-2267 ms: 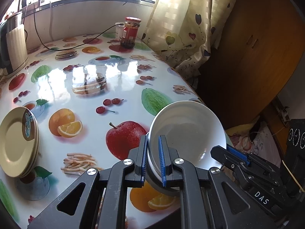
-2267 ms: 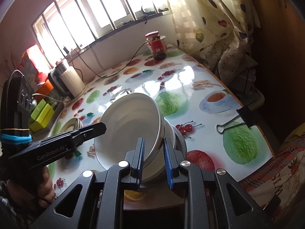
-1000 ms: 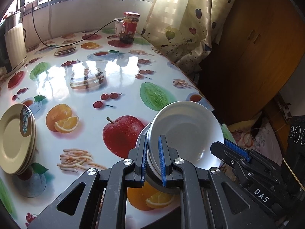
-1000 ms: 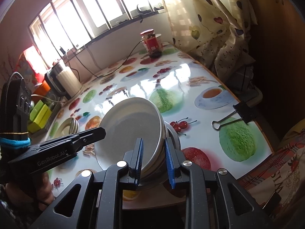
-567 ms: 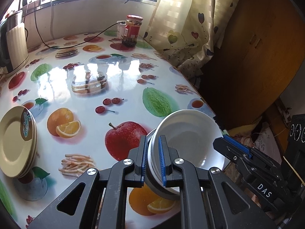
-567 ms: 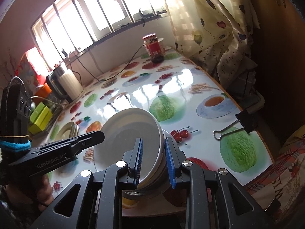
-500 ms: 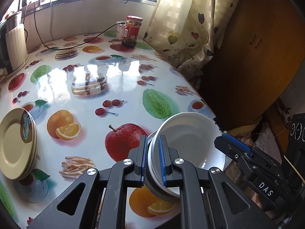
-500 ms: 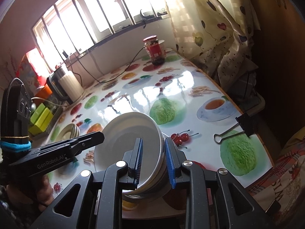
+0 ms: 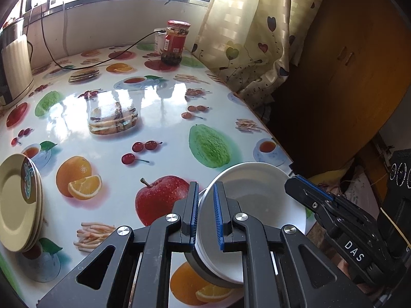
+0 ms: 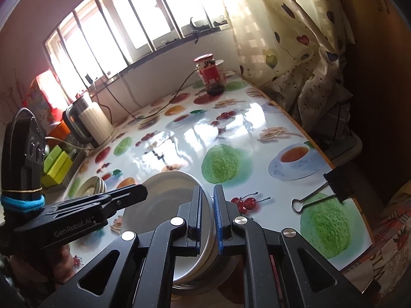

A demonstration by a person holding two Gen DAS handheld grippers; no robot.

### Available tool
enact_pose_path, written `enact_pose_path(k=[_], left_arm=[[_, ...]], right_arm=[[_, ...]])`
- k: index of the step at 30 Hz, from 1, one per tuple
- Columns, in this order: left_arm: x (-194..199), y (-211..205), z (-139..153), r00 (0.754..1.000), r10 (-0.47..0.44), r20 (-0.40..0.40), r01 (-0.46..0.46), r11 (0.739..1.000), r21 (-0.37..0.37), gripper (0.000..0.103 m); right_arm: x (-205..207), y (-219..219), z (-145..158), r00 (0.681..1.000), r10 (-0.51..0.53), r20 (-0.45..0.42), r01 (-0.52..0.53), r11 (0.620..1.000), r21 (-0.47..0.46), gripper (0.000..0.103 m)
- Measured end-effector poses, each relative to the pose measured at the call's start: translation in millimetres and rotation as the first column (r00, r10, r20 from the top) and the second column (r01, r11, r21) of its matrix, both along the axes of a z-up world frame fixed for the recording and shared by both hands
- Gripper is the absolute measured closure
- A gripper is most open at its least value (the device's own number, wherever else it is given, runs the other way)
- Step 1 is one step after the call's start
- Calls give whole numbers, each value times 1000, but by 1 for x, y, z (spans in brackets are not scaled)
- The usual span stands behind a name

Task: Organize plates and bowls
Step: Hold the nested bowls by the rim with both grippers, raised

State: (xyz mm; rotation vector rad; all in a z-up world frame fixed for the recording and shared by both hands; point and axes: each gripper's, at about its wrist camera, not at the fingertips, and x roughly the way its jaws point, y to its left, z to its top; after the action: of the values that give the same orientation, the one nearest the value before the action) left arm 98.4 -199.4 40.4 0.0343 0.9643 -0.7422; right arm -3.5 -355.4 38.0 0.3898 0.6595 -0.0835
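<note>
A stack of white bowls (image 9: 254,200) sits near the table's front right edge, over a grey bowl (image 9: 205,274) at the bottom. My left gripper (image 9: 206,218) is shut on the left rim of the stack. My right gripper (image 10: 207,213) is shut on its right rim; the white bowls (image 10: 164,197) show there too. The right gripper's fingers (image 9: 310,192) appear in the left wrist view beyond the bowls. A stack of beige plates (image 9: 18,202) lies at the table's left edge, also seen in the right wrist view (image 10: 93,186).
The table (image 9: 159,107) has a glossy fruit-print cover. A red-lidded jar (image 9: 174,42) and a cable (image 9: 102,60) are at the back. A kettle (image 10: 88,123) stands back left. A black binder clip (image 10: 328,187) lies at the right edge. A curtain (image 9: 251,38) hangs right.
The bowl stack, held by both grippers, has tilted flatter and sunk lower towards the table. Both grippers stayed shut on its rims.
</note>
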Motion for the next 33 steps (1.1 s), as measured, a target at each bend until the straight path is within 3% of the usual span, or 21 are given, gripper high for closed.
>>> enact_pose_path(k=[13,19,33], left_arm=[[5,-5,-1,1000,-6,0,6,1000,-2,91],[4,-1,0,1000,-7,-15,7,1000,-17,91],[4,-1,-4,1000,-2,-28,2,1000,-1,91]], right_arm=[[3,-3,-8,1000,11,-18,-10,1000,19,94],[1,-11,-17,999,9,-41,-4,994,112,94],[13,-8,-13,996,19,-88,-12,997,79,94]])
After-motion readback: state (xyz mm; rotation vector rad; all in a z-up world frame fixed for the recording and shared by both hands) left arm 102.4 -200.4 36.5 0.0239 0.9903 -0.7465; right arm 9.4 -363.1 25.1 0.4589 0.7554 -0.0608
